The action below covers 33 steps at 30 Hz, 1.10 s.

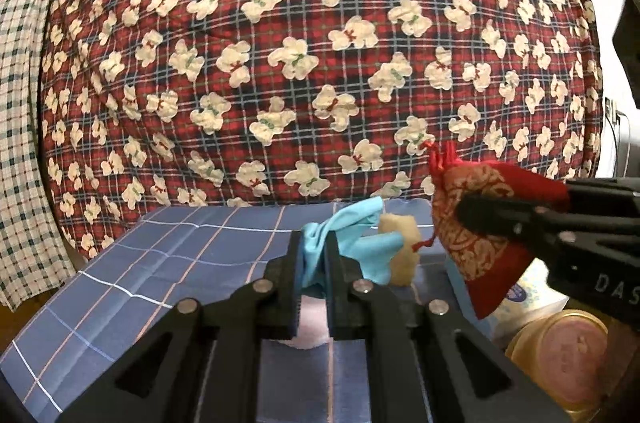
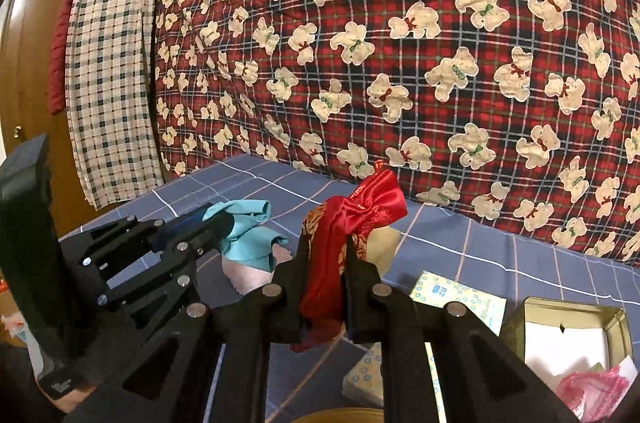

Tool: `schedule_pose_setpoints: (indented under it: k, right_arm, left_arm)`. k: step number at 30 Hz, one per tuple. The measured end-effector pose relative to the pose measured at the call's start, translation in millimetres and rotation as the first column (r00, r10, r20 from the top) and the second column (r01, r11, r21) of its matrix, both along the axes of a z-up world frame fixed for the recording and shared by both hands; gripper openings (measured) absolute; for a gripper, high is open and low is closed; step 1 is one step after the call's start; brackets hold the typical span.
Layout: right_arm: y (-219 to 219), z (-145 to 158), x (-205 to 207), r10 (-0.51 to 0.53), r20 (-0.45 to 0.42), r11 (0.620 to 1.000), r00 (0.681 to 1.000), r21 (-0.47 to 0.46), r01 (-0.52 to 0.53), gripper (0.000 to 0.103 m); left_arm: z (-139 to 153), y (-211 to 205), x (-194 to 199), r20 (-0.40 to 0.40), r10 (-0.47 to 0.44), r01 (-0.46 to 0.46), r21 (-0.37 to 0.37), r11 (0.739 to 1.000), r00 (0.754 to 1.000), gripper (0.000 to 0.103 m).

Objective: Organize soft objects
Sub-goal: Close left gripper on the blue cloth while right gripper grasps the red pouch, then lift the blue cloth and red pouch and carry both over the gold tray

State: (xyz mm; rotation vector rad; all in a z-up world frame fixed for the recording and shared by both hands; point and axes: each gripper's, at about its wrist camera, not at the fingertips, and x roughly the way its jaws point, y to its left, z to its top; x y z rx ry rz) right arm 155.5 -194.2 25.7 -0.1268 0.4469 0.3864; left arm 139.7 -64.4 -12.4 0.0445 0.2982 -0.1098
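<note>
Cloth (image 1: 320, 251): blue, pinched tight in the left gripper (image 1: 314, 263), held up over the table (image 1: 160, 255).
Pouch (image 2: 340, 255): red with gold pattern, clamped in the right gripper (image 2: 325, 263), up off the table, just right of the cloth.
Sponge (image 1: 400, 243): pale yellow, behind the cloth and pouch.
Tin (image 2: 568, 335): open, on the table at right, near a tissue pack (image 2: 460, 299).
Backdrop: red bear blanket (image 1: 320, 43).
</note>
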Motion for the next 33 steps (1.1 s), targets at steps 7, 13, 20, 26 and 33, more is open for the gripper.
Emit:
schedule_pose_setpoints:
  k: [7, 13, 20, 26, 33]
  right_arm:
    - [-1.6, 1.3, -6.9, -0.012, 0.030, 1.000, 0.999, 0.011, 0.012, 0.014]
    - [-0.9, 3.3, -14.9, -0.023, 0.077, 1.000, 0.997, 0.003, 0.023, 0.014]
    - [-3.8, 5.8, -17.7, -0.042, 0.104, 0.999, 0.994, 0.017, 0.041, 0.014]
    - [-4.7, 6.9, -20.5, -0.051, 0.120, 0.999, 0.991, 0.023, 0.049, 0.014]
    - [-5.0, 7.7, -23.5, -0.055, 0.138, 0.998, 0.989, 0.023, 0.052, 0.014]
  left_arm:
    - [1.7, -0.6, -3.2, 0.012, 0.010, -0.010, -0.001, 1.000, 1.000, 0.007]
    - [3.1, 0.6, -6.0, 0.025, 0.023, -0.022, -0.007, 1.000, 0.999, 0.007]
    - [4.0, 1.4, -8.0, 0.031, 0.033, -0.033, -0.012, 0.999, 0.999, 0.007]
    - [4.7, 4.2, -10.7, 0.038, 0.048, -0.047, -0.023, 0.999, 0.998, 0.007]
    - [6.9, 7.3, -17.9, 0.068, 0.071, -0.069, -0.036, 0.997, 0.995, 0.007]
